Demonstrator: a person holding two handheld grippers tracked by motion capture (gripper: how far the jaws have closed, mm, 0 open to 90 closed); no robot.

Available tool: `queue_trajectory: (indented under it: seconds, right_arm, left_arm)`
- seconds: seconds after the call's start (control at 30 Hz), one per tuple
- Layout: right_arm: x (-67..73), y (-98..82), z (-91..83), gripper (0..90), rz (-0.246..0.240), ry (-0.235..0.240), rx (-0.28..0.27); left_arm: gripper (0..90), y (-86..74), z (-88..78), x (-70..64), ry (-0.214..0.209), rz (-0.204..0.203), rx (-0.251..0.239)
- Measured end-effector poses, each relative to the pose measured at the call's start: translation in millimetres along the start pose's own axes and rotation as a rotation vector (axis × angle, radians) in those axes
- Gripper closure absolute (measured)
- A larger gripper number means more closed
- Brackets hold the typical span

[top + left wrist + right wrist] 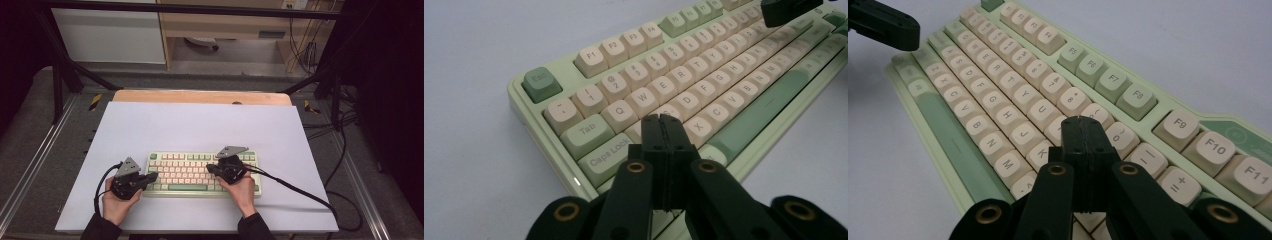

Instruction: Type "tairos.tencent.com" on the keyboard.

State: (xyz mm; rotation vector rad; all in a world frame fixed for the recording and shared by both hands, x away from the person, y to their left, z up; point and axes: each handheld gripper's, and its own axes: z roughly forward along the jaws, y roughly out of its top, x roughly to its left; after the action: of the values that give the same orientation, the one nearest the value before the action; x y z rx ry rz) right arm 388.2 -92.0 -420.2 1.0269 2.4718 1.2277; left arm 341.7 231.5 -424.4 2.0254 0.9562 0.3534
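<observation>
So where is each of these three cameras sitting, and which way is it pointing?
High view: above the person's side, looking forward and down on the white table; both forearms and hands enter from below.
Left gripper view: rides the left gripper, looking along its shut black fingers over the keyboard's Tab and Caps Lock end.
Right gripper view: rides the right gripper, fingers shut, over the K and L keys.
All three share the pale green keyboard with cream keys.

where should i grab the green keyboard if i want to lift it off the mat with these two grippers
Probably by its two short ends, one gripper from each side. The keyboard lies flat and long, and its low green case rim stands clear of the keys. The left gripper and right gripper are both shut over the keys, so open them first.
</observation>
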Motion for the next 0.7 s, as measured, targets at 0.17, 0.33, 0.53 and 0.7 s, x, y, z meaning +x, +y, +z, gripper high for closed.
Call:
queue_trajectory:
  seconds: [0.17, 0.33, 0.53, 0.7]
  right_arm:
    - [-1.7, 0.4, 6.8, 90.0, 0.015, -0.004, 0.002]
    - [-2.4, -0.9, 9.9, 90.0, 0.016, -0.004, 0.016]
    - [-2.5, -1.2, 10.8, 90.0, 0.015, 0.000, 0.015]
    - [-2.4, -2.4, 12.8, 90.0, 0.010, -0.003, 0.023]
  left_arm:
    - [90.0, -0.1, 0.4, -0.6, -0.001, 0.004, 0.001]
    - [90.0, -0.3, 0.5, -0.3, 0.000, 0.002, 0.001]
    - [90.0, -0.4, 0.8, -0.2, -0.001, 0.002, 0.002]
    - [90.0, -0.4, 0.6, 0.1, 0.000, 0.001, 0.000]
